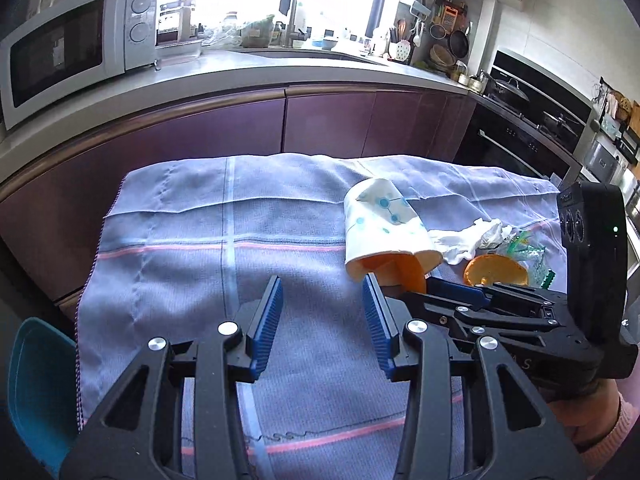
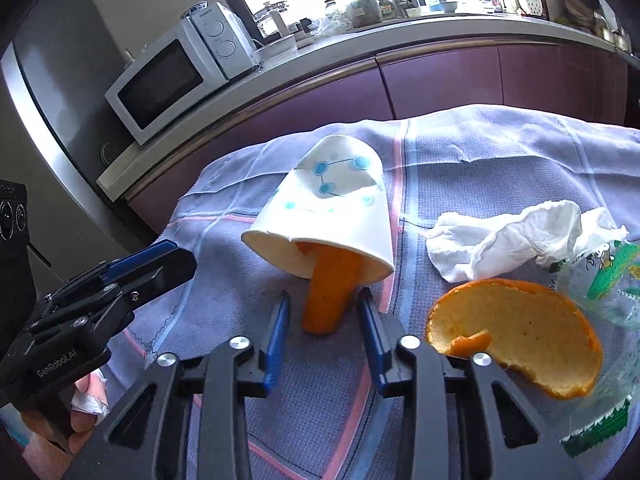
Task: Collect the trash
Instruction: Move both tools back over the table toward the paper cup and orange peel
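I had the right claw (image 2: 323,306) part open around the strip of orange peel (image 2: 329,294) poking from the tipped paper cup (image 2: 332,216) on the cloth-covered counter (image 2: 500,148), pads apparently not yet pressing it, while the left claw (image 1: 323,294) hung part open and empty just beside the cup's mouth, ready to steady it.

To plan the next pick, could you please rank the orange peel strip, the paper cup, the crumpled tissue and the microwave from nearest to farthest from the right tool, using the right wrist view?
1. Orange peel strip: between the right tool's fingers, poking from the cup.
2. Paper cup: on its side, just ahead.
3. Crumpled tissue: farther right on the cloth.
4. Microwave: on the counter, upper left.
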The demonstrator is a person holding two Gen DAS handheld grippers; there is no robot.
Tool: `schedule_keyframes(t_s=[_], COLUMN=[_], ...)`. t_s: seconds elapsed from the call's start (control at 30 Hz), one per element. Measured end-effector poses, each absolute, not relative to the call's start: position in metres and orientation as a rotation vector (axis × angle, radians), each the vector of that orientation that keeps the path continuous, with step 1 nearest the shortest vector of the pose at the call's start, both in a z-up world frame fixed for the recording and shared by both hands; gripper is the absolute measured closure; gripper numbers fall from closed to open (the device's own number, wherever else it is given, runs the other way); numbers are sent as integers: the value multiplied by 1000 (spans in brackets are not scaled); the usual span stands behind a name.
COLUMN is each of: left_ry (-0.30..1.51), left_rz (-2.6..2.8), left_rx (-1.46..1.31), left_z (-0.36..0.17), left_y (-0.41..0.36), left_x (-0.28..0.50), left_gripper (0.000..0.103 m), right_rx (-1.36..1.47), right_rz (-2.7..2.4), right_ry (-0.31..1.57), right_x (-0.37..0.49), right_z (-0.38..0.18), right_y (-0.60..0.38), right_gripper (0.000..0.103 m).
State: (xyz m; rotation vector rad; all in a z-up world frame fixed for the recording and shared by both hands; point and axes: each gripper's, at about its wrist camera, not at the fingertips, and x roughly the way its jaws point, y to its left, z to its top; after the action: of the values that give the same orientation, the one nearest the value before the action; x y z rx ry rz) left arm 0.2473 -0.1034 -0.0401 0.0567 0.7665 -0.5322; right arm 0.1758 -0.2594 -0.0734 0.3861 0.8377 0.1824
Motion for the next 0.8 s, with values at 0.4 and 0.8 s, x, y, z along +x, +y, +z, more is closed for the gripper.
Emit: schedule_keyframes(t_s=[0.4,0.8], left_ry=[779,799], left_rz=[-568,-549], left_rx=[155,143], left_z=[-51,-58], left_y=[-142,-150], left_x=[259,267], left_gripper=[75,99], right_rx=[443,447], right_rz=[293,336], right_ry=[832,825], right_x=[144,111], right_z=[-68,-69], right_y=[-270,-277], right_gripper=[85,85])
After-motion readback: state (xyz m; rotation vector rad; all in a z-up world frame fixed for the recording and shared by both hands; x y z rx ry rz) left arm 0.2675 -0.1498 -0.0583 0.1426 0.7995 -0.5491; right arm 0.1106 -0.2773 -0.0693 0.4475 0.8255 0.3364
